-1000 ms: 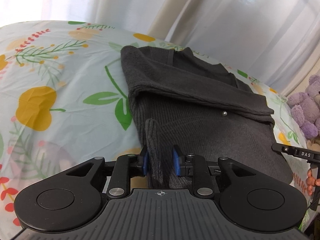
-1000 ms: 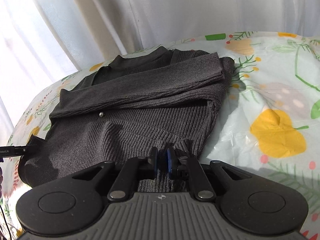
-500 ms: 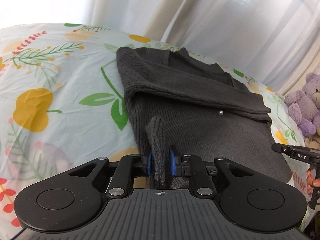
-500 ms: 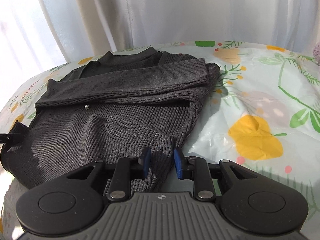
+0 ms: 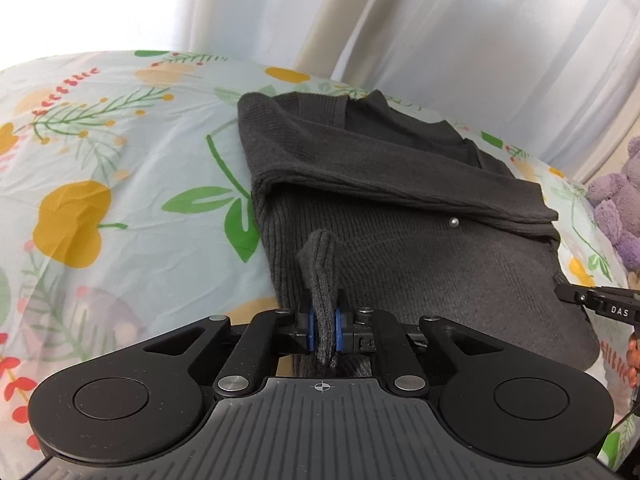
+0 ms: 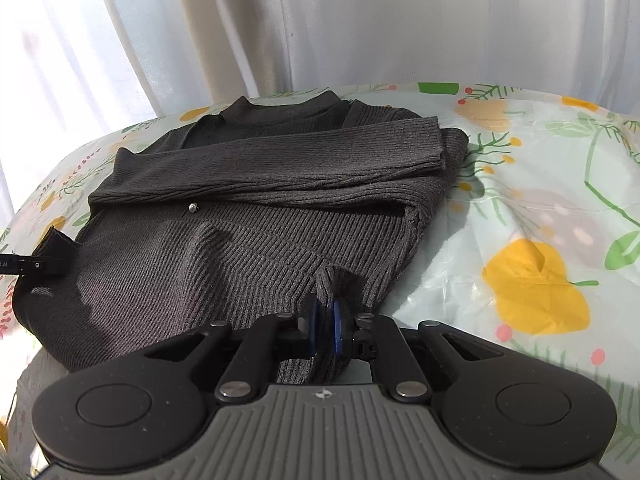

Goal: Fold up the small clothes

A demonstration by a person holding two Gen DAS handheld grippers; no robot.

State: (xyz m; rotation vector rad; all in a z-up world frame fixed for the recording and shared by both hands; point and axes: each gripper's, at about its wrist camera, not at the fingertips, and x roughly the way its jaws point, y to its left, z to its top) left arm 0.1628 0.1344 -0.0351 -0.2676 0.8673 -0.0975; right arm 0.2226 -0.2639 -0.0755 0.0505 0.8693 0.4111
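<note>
A dark grey ribbed sweater [image 5: 420, 240] lies on the floral cloth, sleeves folded across its chest; it also shows in the right wrist view [image 6: 240, 232]. My left gripper [image 5: 325, 330] is shut on a pinched fold of the sweater's bottom hem at its left corner. My right gripper [image 6: 325, 327] is shut on the hem at the sweater's right corner. The tip of the right gripper shows in the left wrist view [image 5: 600, 306], and the tip of the left gripper shows in the right wrist view [image 6: 28, 266].
The floral tablecloth [image 5: 100, 200] covers the surface, also in the right wrist view [image 6: 540, 240]. White curtains [image 6: 320, 20] hang behind. A purple teddy bear [image 5: 618, 208] sits at the far right edge.
The left gripper closed fully on the hem fold. The right gripper opened about half a second ago and has shut on the hem again. Both rose slightly.
</note>
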